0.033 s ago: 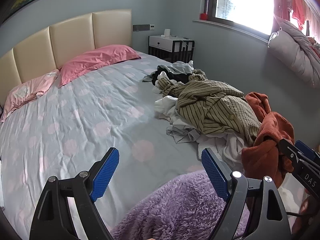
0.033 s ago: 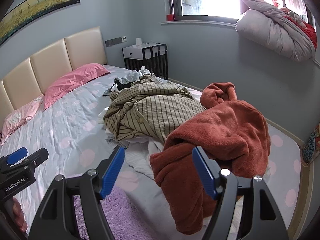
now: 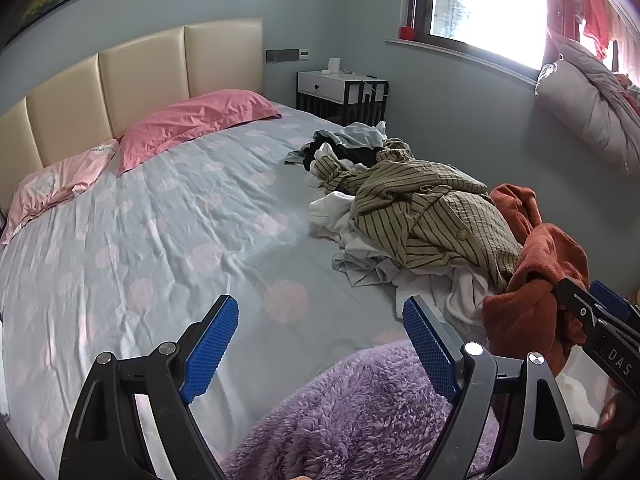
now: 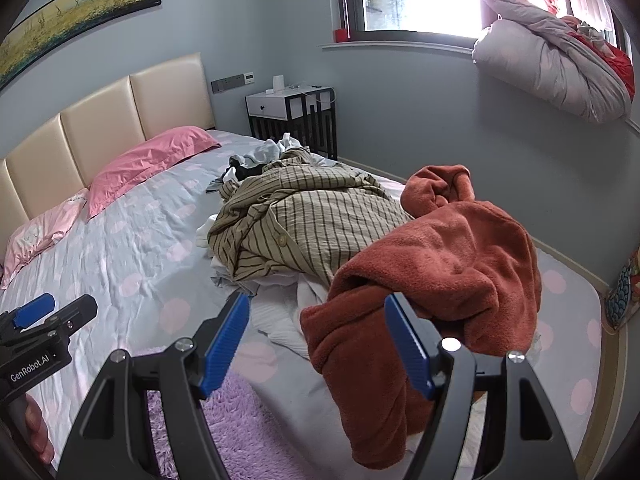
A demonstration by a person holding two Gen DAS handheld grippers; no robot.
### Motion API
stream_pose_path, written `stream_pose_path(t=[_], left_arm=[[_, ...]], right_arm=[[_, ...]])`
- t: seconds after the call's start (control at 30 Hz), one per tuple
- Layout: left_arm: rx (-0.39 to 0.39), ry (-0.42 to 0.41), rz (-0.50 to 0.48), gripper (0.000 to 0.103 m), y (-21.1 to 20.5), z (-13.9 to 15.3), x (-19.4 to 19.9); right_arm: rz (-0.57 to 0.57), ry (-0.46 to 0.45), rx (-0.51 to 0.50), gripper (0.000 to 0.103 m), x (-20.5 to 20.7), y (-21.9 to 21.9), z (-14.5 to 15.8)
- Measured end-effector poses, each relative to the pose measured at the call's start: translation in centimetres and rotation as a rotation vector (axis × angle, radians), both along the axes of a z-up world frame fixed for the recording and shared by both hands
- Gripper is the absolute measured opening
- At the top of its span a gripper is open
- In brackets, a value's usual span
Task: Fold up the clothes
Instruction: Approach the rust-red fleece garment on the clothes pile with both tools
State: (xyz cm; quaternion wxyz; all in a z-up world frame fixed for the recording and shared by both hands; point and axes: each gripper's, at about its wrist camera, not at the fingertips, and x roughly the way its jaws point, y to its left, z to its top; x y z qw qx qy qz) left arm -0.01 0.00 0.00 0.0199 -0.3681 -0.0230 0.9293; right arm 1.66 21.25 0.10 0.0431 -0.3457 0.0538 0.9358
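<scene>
Left wrist – left claw (image 3: 320, 336) wide open, empty | right claw (image 4: 318, 334) wide open

Right gripper over the clothes pile

My right gripper (image 4: 318, 334) hangs with jaws wide apart, gripping nothing, just above the rust fleece garment (image 4: 432, 280) lying against the striped shirt (image 4: 304, 224) near the bed's (image 4: 120, 248) right edge.

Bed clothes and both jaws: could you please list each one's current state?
Left gripper: jaws open, empty.
Right gripper: jaws open, empty.
Rust-red fleece garment: crumpled, unfolded.
Beige striped shirt: crumpled on the pile.
Fluffy purple garment: lying at bed edge.
</scene>
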Motion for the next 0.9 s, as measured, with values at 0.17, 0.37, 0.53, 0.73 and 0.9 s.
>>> stream_pose_path(t=[0.17, 0.37, 0.53, 0.73, 0.9], left_arm=[[-0.01, -0.011, -0.013, 0.086, 0.2, -0.05, -0.09], [-0.012, -0.017, -0.011, 0.086, 0.73, -0.16, -0.22], [-0.007, -0.019, -0.009, 0.086, 0.57, -0.18, -0.17], [-0.002, -0.018, -0.008, 0.086, 0.37, -0.04, -0.05], [0.001, -0.019, -0.006, 0.086, 0.19, -0.01, -0.03]], right_arm=[[-0.012, 0.014, 0.005, 0.07, 0.18, 0.2, 0.12], [-0.003, -0.003, -0.024, 0.07, 0.02, 0.67, -0.21], [0.011, 0.0, -0.022, 0.07, 0.02, 0.31, -0.19], [0.016, -0.001, -0.022, 0.07, 0.25, 0.01, -0.19], [0.02, -0.002, -0.027, 0.07, 0.26, -0.01, -0.23]])
